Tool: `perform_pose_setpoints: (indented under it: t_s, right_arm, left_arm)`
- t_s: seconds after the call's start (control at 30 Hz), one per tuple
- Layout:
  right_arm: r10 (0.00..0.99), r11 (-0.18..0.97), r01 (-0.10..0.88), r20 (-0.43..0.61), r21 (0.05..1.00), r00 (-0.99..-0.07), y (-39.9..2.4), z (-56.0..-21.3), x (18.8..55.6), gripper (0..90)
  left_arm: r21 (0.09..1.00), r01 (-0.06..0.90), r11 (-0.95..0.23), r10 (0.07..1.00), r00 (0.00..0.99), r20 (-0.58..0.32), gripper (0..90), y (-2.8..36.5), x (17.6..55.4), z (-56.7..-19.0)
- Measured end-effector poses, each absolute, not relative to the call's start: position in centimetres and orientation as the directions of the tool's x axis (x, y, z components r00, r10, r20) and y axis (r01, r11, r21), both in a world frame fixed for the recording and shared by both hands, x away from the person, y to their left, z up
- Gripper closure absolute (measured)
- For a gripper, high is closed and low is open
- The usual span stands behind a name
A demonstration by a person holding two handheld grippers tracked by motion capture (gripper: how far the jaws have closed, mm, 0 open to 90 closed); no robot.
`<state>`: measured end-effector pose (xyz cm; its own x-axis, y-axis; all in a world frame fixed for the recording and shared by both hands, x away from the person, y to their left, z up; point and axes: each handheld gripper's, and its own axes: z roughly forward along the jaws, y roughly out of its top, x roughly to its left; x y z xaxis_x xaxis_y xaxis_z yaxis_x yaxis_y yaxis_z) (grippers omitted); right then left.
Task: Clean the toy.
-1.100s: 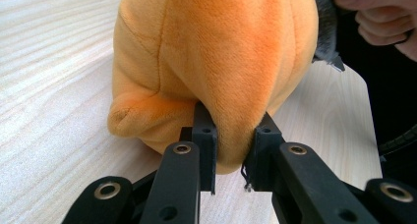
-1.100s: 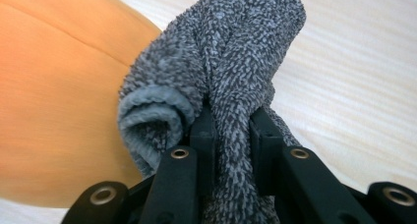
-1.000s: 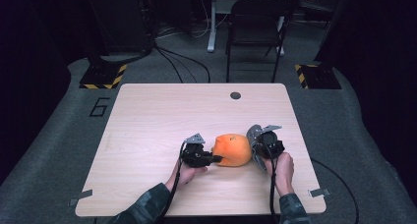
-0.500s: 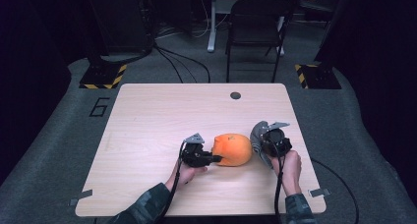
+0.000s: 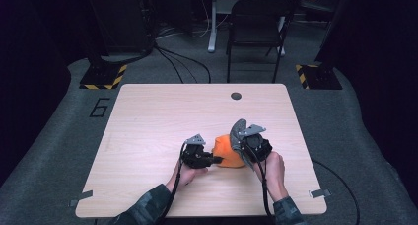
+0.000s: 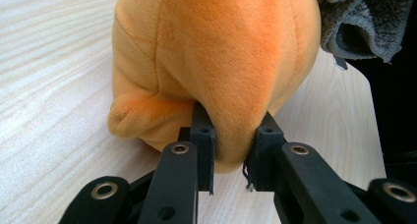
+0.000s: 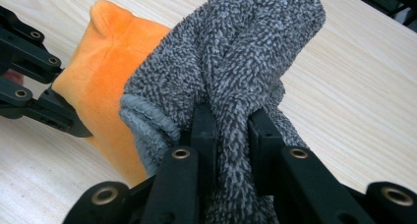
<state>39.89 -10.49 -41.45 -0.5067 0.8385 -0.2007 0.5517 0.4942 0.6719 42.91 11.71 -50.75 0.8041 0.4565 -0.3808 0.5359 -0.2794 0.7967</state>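
Observation:
An orange plush toy (image 5: 226,147) lies on the wooden table (image 5: 148,116) near the front middle. My left gripper (image 5: 218,160) comes at it from the left. Its jaws are shut on a fold of the toy's orange fabric (image 6: 216,52), the left gripper (image 6: 231,153) pinching it low by the table. My right gripper (image 5: 242,142) is held up at the toy's right side and is shut on a grey fuzzy cloth (image 5: 238,131). The grey cloth (image 7: 246,52) bunches between the right gripper (image 7: 231,123) pads and rises above them, against the plush toy (image 7: 113,62).
A small dark round disc (image 5: 236,95) sits near the table's far edge. A black chair (image 5: 256,27) stands beyond the table on the grey floor. Tape strips mark the table's front corners (image 5: 320,193). Bare wood spreads to the left and far side.
The right gripper has risen and swung left with the grey cloth, bringing it against the plush toy's right side. The left gripper keeps its pinch in the same place.

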Motion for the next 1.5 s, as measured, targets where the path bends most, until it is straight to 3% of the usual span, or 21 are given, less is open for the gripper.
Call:
perform_pose_setpoints:
  t_s: [0.2,0.57,0.77,0.87,1.23,1.3,1.5]
  right_arm:
    - [0.841,0.483,0.556,-0.183,0.676,-0.508,-10.9,-41.7,40.0,76.9]
    - [0.849,0.473,0.568,-0.176,0.674,-0.499,-11.4,-42.0,40.4,76.9]
    - [0.849,0.470,0.577,-0.165,0.668,-0.501,-11.5,-42.0,40.6,76.9]
    - [0.850,0.469,0.570,-0.170,0.675,-0.498,-11.5,-42.1,40.6,76.9]
    - [0.855,0.461,0.580,-0.159,0.671,-0.494,-11.4,-42.2,40.8,77.0]
    - [0.854,0.463,0.576,-0.165,0.673,-0.494,-11.4,-42.2,40.8,76.9]
    - [0.854,0.463,0.582,-0.160,0.669,-0.495,-11.3,-42.2,40.8,76.9]
  left_arm:
    - [0.807,0.509,-0.300,0.452,0.821,-0.350,68.2,11.7,42.9,-50.7]
    - [0.830,0.448,-0.333,0.438,0.853,-0.284,37.2,11.9,42.7,-50.3]
    - [0.837,0.328,-0.439,0.451,0.886,-0.110,22.9,11.5,42.2,-50.4]
    - [0.828,0.289,-0.480,0.456,0.889,-0.046,20.5,11.4,42.1,-50.7]
    - [0.811,0.245,-0.531,0.469,0.883,0.041,16.5,11.0,42.4,-51.6]
    - [0.812,0.236,-0.533,0.467,0.883,0.050,17.9,10.7,42.4,-51.7]
    - [0.812,0.216,-0.542,0.462,0.884,0.074,35.3,10.4,42.4,-52.0]
